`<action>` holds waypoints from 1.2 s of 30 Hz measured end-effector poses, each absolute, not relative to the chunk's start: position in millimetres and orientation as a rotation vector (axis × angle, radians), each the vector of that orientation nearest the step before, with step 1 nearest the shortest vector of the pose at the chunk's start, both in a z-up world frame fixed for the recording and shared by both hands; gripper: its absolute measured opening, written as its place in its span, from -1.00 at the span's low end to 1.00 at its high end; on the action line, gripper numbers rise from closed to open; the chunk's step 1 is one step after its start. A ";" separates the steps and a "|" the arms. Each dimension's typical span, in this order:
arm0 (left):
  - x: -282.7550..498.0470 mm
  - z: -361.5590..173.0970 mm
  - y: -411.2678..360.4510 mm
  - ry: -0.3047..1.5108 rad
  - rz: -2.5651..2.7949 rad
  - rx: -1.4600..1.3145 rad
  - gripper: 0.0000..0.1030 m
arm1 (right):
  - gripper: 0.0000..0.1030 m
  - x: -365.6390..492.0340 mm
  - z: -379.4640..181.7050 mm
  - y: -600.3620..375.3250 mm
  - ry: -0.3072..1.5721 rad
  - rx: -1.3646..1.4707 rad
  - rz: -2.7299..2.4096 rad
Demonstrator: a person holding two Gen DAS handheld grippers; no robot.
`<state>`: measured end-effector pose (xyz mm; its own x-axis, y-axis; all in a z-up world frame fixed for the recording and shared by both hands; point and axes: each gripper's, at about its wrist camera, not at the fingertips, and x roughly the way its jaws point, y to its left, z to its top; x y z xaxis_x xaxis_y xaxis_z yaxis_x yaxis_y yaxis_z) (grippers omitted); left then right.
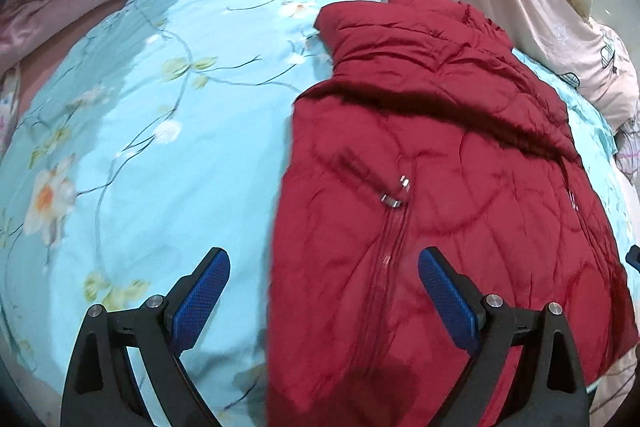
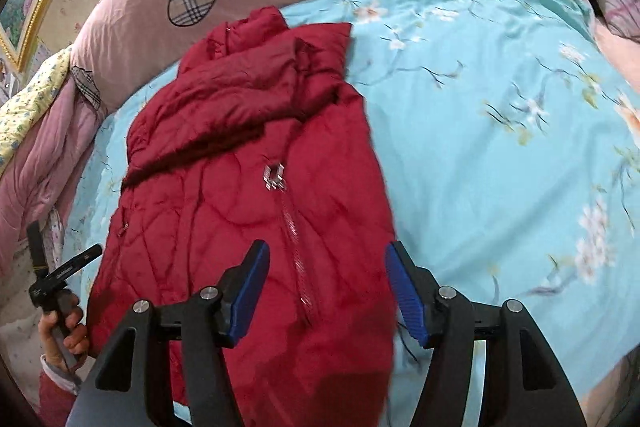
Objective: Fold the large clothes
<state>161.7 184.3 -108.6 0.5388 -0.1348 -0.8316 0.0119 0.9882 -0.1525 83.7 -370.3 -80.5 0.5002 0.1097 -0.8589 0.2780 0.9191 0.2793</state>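
Each gripper, the left gripper and the right gripper, consists of two black angular plastic finger arms with triangular cut-outs, joined at silver round-headed pivot screws. Each finger carries a blue pad with a fine diamond-textured surface; the right unit's pads are identical. In the right wrist view, the person's left hand shows bare skin around a black handle bearing small pale lettering, with a pale pink cuff and a red sleeve below.
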 end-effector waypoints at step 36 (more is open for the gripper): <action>80.2 -136.1 202.6 1.165 -0.165 -0.075 0.87 | 0.20 19.1 -118.4 -353.0 1.247 0.519 0.031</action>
<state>80.2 202.6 -136.1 0.3840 -0.1681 -0.9079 0.0901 0.9854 -0.1444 19.1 -353.0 -118.4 0.3336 0.2996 -0.8938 0.2545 0.8843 0.3914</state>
